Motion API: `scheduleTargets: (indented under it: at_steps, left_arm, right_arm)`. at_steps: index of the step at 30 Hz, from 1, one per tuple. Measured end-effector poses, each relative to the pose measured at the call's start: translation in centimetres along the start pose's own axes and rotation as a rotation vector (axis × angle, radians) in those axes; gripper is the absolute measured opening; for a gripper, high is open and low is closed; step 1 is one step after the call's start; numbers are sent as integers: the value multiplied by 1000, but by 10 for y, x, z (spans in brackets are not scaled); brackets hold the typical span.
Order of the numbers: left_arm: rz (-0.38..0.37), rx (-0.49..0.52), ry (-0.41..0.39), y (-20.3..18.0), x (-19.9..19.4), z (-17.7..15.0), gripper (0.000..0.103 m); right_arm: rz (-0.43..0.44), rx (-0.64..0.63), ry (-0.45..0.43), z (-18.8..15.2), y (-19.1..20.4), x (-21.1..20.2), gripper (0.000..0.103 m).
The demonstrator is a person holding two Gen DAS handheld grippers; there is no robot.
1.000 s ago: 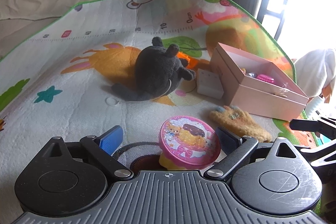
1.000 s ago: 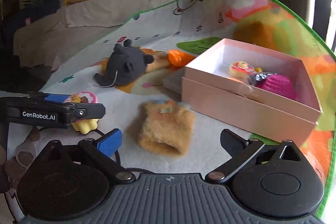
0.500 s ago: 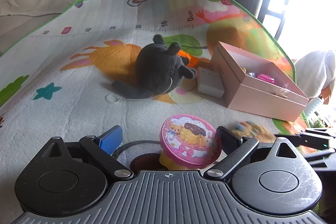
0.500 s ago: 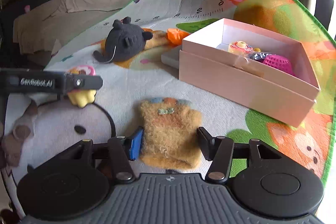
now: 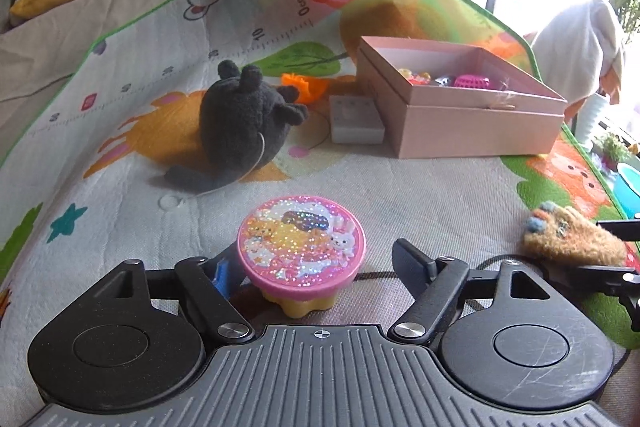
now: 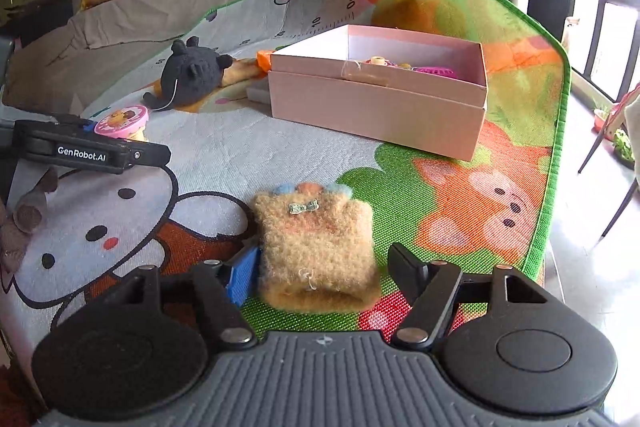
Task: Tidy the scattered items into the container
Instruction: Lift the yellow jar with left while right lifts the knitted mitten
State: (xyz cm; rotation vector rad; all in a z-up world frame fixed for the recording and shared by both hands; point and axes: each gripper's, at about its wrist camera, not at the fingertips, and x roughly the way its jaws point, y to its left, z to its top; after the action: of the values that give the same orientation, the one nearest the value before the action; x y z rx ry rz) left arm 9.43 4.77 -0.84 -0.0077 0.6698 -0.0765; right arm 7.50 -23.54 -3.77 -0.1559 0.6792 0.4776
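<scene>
Open pink cardboard box (image 6: 376, 115) sat far across the mat. Fuzzy tan knitted mitten (image 6: 316, 251), soft and light, lay between the right gripper's (image 6: 320, 267) spread jaws; pinch mid-body. Left gripper (image 5: 316, 263), also spread, straddled the rigid, slick glittery pink-lidded toy pot (image 5: 301, 247); grip its yellow base.

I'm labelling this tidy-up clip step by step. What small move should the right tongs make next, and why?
Probably close. The right tongs stand open around the fuzzy tan pouch lying on the play mat, one finger on each side, with a gap left on the right side. Gripping comes before carrying it to the pink box.
</scene>
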Motion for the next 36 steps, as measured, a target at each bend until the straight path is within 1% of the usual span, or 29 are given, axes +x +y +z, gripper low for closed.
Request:
scheduleTargets:
  at_steps: [2, 3, 7, 8, 10, 12, 14, 15, 16, 18, 20, 23, 24, 25, 26, 27, 28, 32, 34, 36]
  left_arm:
    - [-2, -2, 3, 0, -2, -3, 65]
    - [-8, 2, 1, -1, -4, -4, 63]
    - [-72, 30, 0, -13, -9, -9, 63]
    - [-87, 41, -1, -17, -10, -10, 64]
    - [-112, 61, -10, -26, -10, -14, 71]
    - [-107, 89, -17, -32, -9, -17, 78]
    - [-106, 105, -18, -35, -7, -17, 82]
    - [-110, 106, -17, -35, -7, -17, 83]
    - [-112, 105, -16, -35, -7, -17, 84]
    - [-112, 104, -15, -35, -7, -18, 86]
    - [-112, 105, -15, -35, -6, -17, 88]
    - [-114, 100, -13, -34, -6, -17, 90]
    - [-114, 99, -14, -34, -6, -17, 90]
    - [-112, 98, -15, -35, -6, -17, 90]
    - [-108, 95, -15, -34, -6, -17, 90]
    - [-106, 92, -16, -34, -7, -17, 90]
    - [-103, 87, -17, -34, -7, -17, 90]
    - [-97, 68, -22, -31, -7, -17, 86]
    - [-77, 65, -24, -31, -8, -17, 80]
    - [-64, 64, -23, -31, -9, -16, 69]
  right_arm:
    - [7, -2, -5, -1, 0, -1, 70]
    - [9, -3, -6, -2, 0, -1, 70]
    - [8, -19, 0, -4, 4, -3, 74]
    - [15, -23, 3, -5, 6, -5, 75]
    - [45, -37, 6, -8, 10, -9, 76]
    - [114, -70, -2, -11, 16, -16, 76]
    - [178, -100, -19, -13, 20, -22, 76]
    - [192, -111, -29, -13, 21, -24, 76]
    - [191, -123, -44, -11, 22, -26, 77]
    - [144, -128, -59, -5, 22, -26, 85]
    - [92, -85, -55, 4, 16, -19, 86]
    - [71, 3, -18, 14, 7, -3, 87]
    - [73, 12, -11, 14, 8, 1, 87]
    - [69, 8, -6, 13, 10, 3, 86]
    - [60, -5, -5, 12, 14, 5, 82]
    - [54, -21, -3, 10, 17, 7, 74]
    - [50, -34, -2, 10, 19, 7, 71]
    - [51, -28, -9, 9, 17, 5, 66]
    - [48, -36, -13, 9, 19, 3, 63]
    - [48, -46, -18, 10, 20, 0, 57]
